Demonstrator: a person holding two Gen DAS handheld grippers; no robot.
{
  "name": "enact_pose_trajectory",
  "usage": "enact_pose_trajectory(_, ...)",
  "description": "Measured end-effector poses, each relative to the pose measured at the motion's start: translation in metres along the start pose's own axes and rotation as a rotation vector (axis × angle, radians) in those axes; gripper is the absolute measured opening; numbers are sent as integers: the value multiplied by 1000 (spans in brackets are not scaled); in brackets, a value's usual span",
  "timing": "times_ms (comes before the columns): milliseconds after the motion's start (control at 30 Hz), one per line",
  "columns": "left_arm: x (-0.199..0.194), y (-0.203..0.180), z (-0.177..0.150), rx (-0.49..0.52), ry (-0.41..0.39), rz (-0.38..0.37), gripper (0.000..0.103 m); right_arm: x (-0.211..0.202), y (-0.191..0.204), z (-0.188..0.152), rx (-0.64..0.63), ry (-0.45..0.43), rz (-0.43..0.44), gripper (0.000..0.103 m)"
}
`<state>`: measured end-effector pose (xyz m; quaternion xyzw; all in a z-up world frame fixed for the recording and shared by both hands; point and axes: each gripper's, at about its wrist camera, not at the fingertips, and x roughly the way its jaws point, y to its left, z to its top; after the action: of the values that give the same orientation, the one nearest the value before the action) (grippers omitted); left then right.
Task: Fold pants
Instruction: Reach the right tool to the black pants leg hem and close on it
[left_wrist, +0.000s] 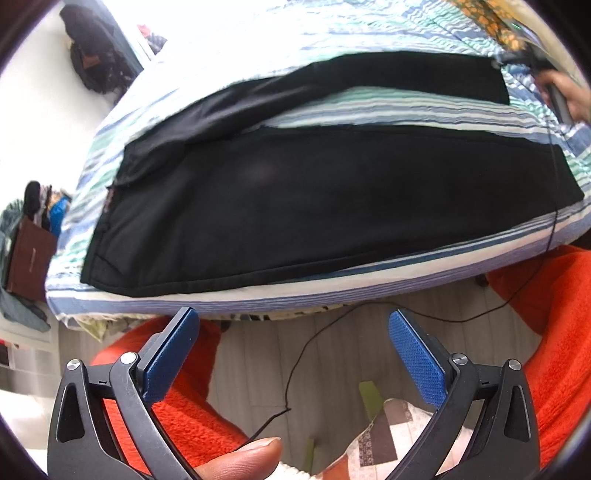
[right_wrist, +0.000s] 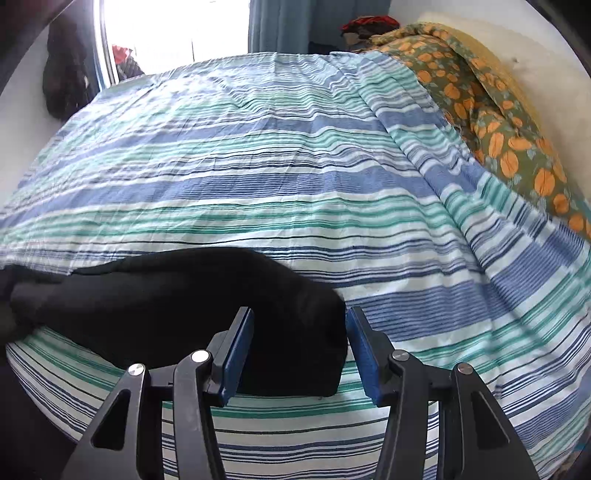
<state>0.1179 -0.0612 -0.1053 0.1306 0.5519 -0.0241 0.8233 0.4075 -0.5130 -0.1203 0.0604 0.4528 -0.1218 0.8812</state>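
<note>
Black pants (left_wrist: 314, 199) spread flat on striped bedsheet (right_wrist: 258, 177), legs apart in a V. Right gripper (right_wrist: 300, 350) jaws apart around one leg end, not closed on it. Left gripper (left_wrist: 293, 354) wide, holding nothing, just off bed edge, above floor (left_wrist: 332, 332) and black cable (left_wrist: 306, 354).

A bed (right_wrist: 295, 177) fills the room, covered by a rumpled sheet striped in blue, green and white. An olive blanket with orange flowers (right_wrist: 509, 129) lies bunched along its right side. Behind it, a bright window (right_wrist: 166, 33) with a blue curtain (right_wrist: 288, 26) lets in daylight. Pale plank flooring (left_wrist: 332, 350) runs below the bed edge.
</note>
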Motion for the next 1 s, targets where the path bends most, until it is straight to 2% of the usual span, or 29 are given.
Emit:
enact_pose_trajectory(100, 15, -5, 4, 11, 28, -15, 103, 7, -48, -35, 260, -4, 109, 52)
enact_pose_trajectory(167, 22, -10, 6, 30, 40, -20, 103, 21, -77, -62, 440, 13, 225, 52)
enact_pose_trajectory(233, 28, -14, 7, 48, 55, -24, 103, 42, -90, -80, 561, 49, 357, 52)
enact_pose_trajectory(300, 33, -16, 8, 53, 65, -23, 103, 55, -91, -86, 636, 37, 422, 52)
enact_pose_trajectory(433, 40, -15, 12, 39, 86, -15, 103, 77, -86, -74, 685, 5, 466, 52)
enact_pose_trajectory(500, 42, -15, 14, 33, 97, -12, 103, 86, -79, -66, 661, 23, 469, 37)
enact_pose_trajectory(533, 43, -14, 15, 31, 100, -9, 103, 89, -73, -60, 634, 52, 466, 21)
enact_pose_trajectory(600, 44, -12, 18, 31, 95, -3, 103, 80, -72, -47, 593, 64, 492, 19)
enact_pose_trajectory(700, 41, -12, 20, 33, 82, -12, 103, 37, -76, -3, 502, 14, 572, 19)
enact_pose_trajectory(767, 40, -12, 22, 41, 82, -38, 103, 13, -80, 17, 419, 24, 560, 19)
enact_pose_trajectory(833, 39, -12, 25, 54, 78, -63, 103, 15, -86, 16, 315, 98, 456, 20)
enact_pose_trajectory(900, 38, -9, 31, 65, 77, -93, 103, 47, -88, -9, 248, 281, 262, 21)
enact_pose_trajectory(933, 38, -6, 35, 67, 75, -110, 103, 60, -91, -23, 228, 339, 183, 20)
enact_pose_trajectory(967, 37, -2, 40, 64, 71, -121, 103, 70, -92, -35, 215, 361, 129, 21)
enact_pose_trajectory(1000, 37, 7, 48, 56, 62, -125, 103, 68, -94, -42, 244, 316, 141, 22)
